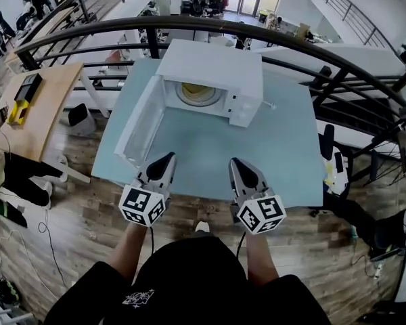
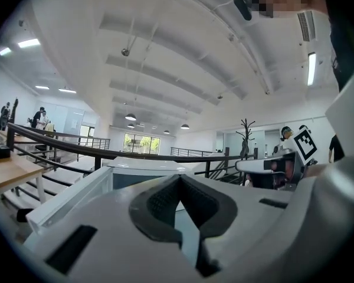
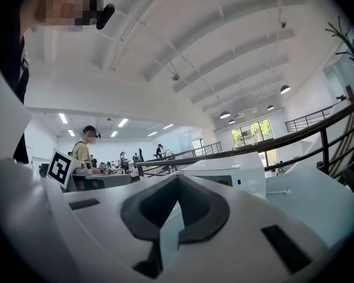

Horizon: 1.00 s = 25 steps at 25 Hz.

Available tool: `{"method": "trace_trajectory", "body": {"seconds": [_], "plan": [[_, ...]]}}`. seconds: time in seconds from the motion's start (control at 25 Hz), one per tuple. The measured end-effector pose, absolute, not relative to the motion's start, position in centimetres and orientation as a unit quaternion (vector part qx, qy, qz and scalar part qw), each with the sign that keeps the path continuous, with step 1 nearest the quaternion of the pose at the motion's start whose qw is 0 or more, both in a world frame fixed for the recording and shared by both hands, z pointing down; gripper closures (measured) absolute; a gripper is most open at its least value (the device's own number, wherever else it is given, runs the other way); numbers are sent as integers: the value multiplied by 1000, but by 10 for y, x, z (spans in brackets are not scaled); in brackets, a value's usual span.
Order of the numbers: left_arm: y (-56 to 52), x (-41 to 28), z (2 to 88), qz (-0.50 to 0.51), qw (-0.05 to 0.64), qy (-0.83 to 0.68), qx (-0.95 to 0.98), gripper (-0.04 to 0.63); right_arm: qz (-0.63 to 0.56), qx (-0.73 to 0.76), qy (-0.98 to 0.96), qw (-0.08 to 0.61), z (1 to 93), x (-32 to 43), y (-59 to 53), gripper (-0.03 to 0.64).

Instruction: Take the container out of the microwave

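Observation:
A white microwave stands at the far side of the pale blue table, its door swung open to the left. Inside, a yellowish container rests on the turntable. My left gripper and right gripper hover side by side over the table's near edge, well short of the microwave, both shut and empty. The left gripper view shows its jaws closed tip to tip, the microwave beyond them. In the right gripper view the jaws are likewise closed, with the microwave ahead. The container is hidden in both gripper views.
A dark railing curves behind the table, with a drop beyond it. A wooden desk stands to the left, and a black chair to the right. The microwave's white cable lies on the table at its right side.

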<state>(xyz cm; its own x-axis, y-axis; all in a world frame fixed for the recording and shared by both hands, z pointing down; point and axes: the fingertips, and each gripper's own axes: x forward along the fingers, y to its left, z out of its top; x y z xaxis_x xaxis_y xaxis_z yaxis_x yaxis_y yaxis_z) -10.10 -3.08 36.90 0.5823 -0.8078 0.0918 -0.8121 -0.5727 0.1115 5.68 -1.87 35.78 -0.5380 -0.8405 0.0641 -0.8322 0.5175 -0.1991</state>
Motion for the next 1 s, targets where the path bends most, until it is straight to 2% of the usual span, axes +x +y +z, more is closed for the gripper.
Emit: {"method": "trace_trajectory", "body": {"seconds": [0.6,1.0], "plan": [[-88,-49,397,73,63,-486,869,588,-136,-436,889,16,388,103,-76,611],[-118,-42,410,114,43,-477,870,588,-126,-434,892,2,393,103,-88,611]]}}
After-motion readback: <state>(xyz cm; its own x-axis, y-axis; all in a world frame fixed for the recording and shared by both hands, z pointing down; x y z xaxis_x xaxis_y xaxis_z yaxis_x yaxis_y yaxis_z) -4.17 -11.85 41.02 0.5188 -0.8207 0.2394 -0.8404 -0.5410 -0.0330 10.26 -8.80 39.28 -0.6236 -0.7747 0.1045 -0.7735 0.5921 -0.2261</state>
